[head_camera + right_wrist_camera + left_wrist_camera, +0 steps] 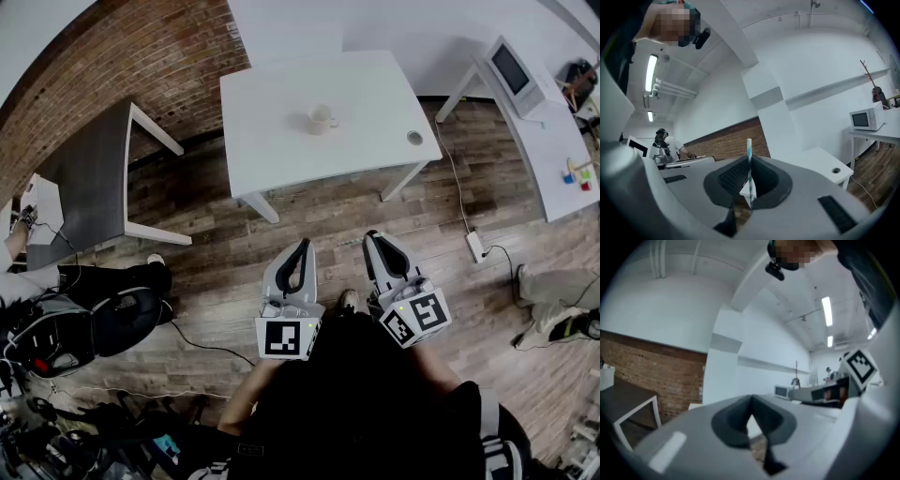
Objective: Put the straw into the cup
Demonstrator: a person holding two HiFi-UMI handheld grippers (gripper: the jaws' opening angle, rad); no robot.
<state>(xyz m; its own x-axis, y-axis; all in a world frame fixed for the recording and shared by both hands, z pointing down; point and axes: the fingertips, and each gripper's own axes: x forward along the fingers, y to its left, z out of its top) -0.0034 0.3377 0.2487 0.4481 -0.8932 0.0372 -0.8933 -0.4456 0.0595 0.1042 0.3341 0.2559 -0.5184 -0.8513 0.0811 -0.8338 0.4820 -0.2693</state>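
1. Ahead of us: white table [281, 131], well apart from our hands.
2. Left gripper [303, 246]: jaws pressed together, empty.
3. Right gripper [374, 238]: jaws clamped on straw [749, 176].
4. Cup [321, 119]: we note it mid-table.
5. Straw: teal-striped, upright.

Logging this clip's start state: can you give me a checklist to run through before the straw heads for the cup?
1. Straw clamped in the right hand-held gripper: ok.
2. Left hand-held gripper shut on nothing: ok.
3. Cup upright on the white table: ok.
4. Cup within reach: not ok; bare floor lies between both hand-held grippers and the table.
5. Cup's inside free: cannot tell.
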